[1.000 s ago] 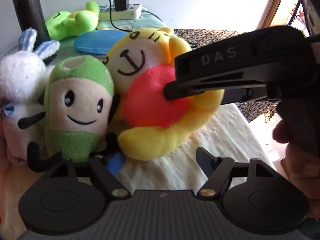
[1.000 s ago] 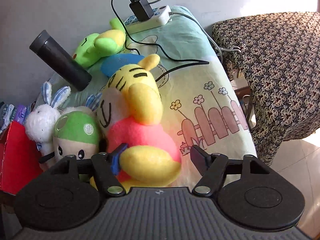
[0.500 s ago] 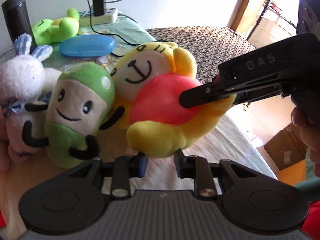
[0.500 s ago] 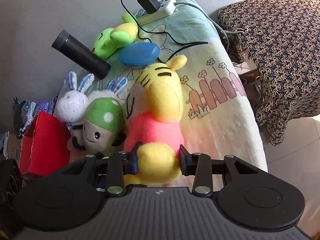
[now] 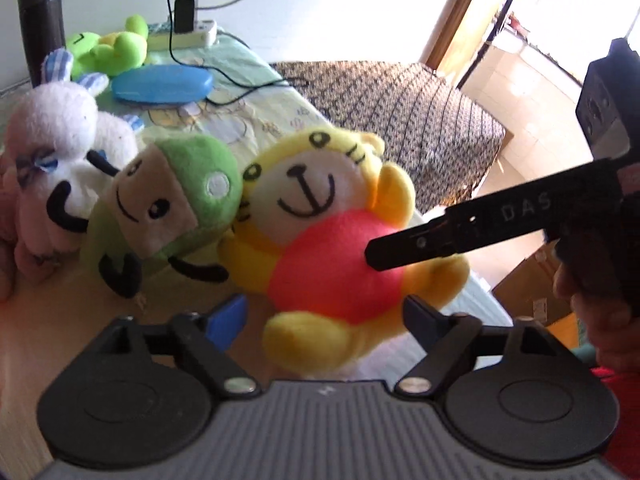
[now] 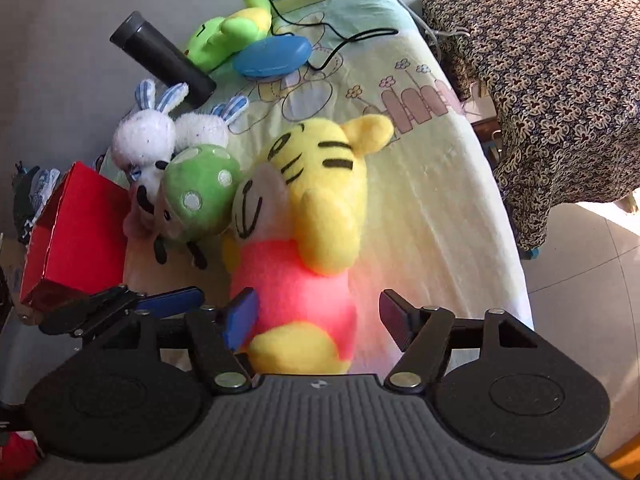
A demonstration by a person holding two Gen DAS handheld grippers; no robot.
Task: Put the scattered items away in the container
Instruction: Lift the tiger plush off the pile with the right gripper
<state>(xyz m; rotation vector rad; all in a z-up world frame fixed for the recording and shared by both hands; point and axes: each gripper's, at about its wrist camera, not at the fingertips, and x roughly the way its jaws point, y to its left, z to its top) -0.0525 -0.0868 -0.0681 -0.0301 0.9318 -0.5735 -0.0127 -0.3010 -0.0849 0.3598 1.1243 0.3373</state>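
A yellow tiger plush with a pink belly lies on its back on the bed cover, and its lower body sits between both grippers. My left gripper is opening wide around its foot, and neither pad presses on it. My right gripper is also opening: its blue pad is beside the pink belly of the tiger plush and the other pad stands apart from it. One of the right gripper's fingers crosses the belly from the right. The red box stands open at the left.
A green mushroom plush and a white rabbit plush lean against the tiger. Behind them lie a green frog plush, a blue case, a black flask and a power strip with cables. A patterned cloth covers furniture at the right.
Half a second ago the right jaws were closed on the tiger's leg and the left jaws were shut on nothing. Both now stand spread, and both views have pulled back.
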